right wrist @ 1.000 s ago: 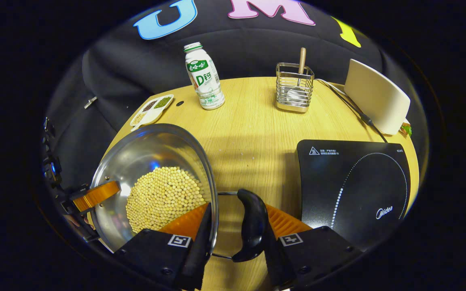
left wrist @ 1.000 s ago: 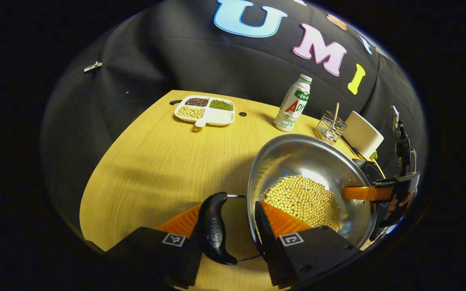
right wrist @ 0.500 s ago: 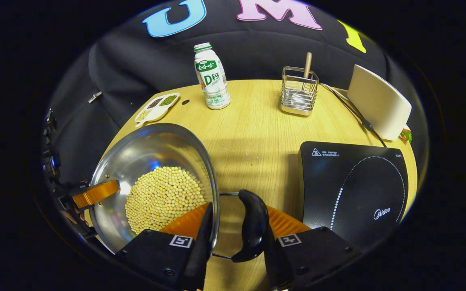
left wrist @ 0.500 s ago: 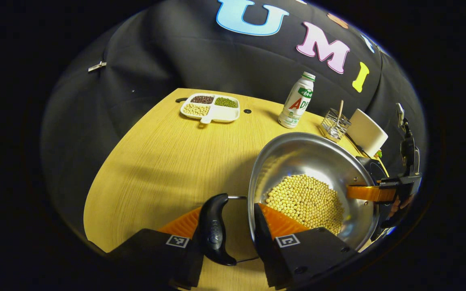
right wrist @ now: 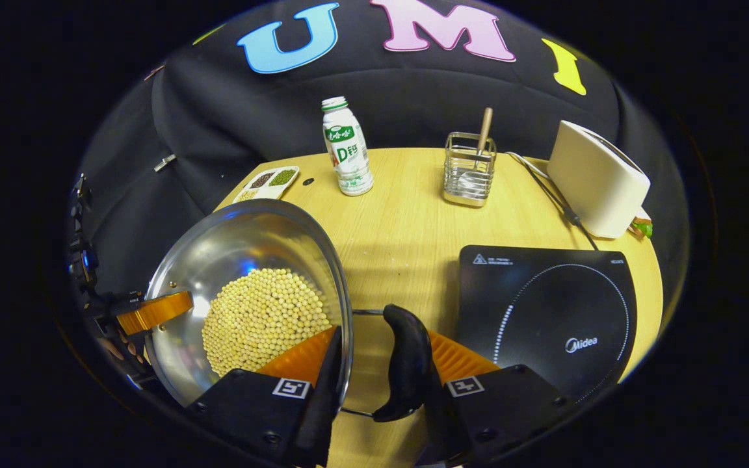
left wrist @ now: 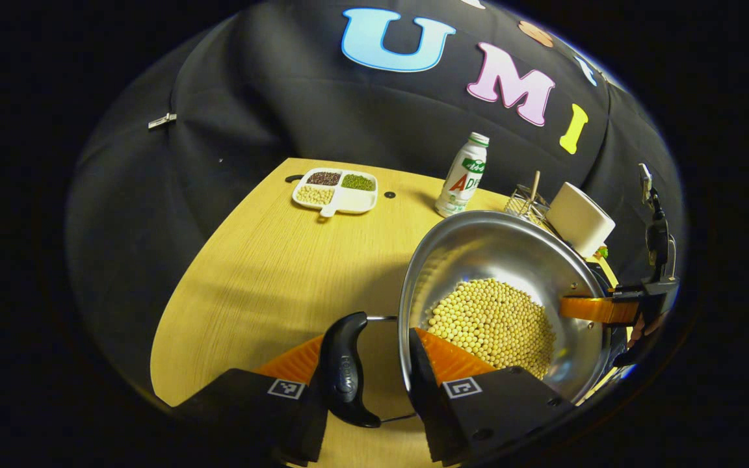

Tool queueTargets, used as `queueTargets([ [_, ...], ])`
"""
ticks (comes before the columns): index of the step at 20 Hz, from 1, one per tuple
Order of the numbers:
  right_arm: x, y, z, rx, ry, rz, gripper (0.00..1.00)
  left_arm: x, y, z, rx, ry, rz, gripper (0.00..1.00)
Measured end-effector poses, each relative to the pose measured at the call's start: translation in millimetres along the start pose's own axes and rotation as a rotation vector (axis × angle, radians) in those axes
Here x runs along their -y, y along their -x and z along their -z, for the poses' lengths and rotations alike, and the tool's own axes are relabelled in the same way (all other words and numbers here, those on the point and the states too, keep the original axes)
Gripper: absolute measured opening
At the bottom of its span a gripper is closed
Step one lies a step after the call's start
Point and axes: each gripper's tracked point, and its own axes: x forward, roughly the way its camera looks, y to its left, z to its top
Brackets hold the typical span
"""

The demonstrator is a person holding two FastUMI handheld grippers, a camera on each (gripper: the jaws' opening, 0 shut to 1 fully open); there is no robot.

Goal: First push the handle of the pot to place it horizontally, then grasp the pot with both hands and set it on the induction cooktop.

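Observation:
A steel pot (left wrist: 498,253) holding soybeans (left wrist: 491,322) hangs above the wooden table (left wrist: 264,260), carried between both grippers. My left gripper (left wrist: 368,341) is shut on it, one finger inside the rim and the other outside the black side handle (left wrist: 343,370). At the pot's far rim the right gripper (left wrist: 599,309) clamps the opposite side. In the right gripper view, my right gripper (right wrist: 381,344) is shut on the pot (right wrist: 244,240) the same way around its black handle (right wrist: 404,364). The black induction cooktop (right wrist: 543,312) lies on the table to the right of the pot.
A white drink bottle (right wrist: 346,146), a wire utensil holder (right wrist: 469,169) and a white toaster (right wrist: 599,179) with its cord stand along the table's back. A divided dish (left wrist: 335,190) of beans sits at the far left corner. The left gripper (right wrist: 153,312) holds the pot's far rim.
Both grippers have carried the pot upward and a little toward the cooktop; the table looks farther below, and the cooktop sits nearer the middle of the right gripper view. Both grips are unchanged.

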Motion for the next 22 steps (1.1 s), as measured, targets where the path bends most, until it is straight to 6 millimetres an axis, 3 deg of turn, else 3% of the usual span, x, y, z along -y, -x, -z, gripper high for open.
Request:
queueTargets([
  [7, 44.9, 38.7, -10.8, 0.022, -0.027, 0.017, 0.61, 55.0, 13.7, -13.1, 0.008, -0.024, 0.020, 0.62],
  [8, 52.2, 43.4, -12.0, 0.024, -0.032, 0.018, 0.57, 63.7, 15.7, -15.2, 0.009, -0.028, 0.021, 0.62],
  [10, 66.4, 51.3, -14.2, 0.028, -0.043, 0.022, 0.61, 81.0, 18.4, -19.9, 0.006, -0.038, 0.025, 0.62],
  [22, 171.9, 84.2, -27.3, 0.046, -0.077, 0.056, 0.60, 192.6, 1.0, -31.5, -0.016, -0.062, 0.042, 0.62],
])
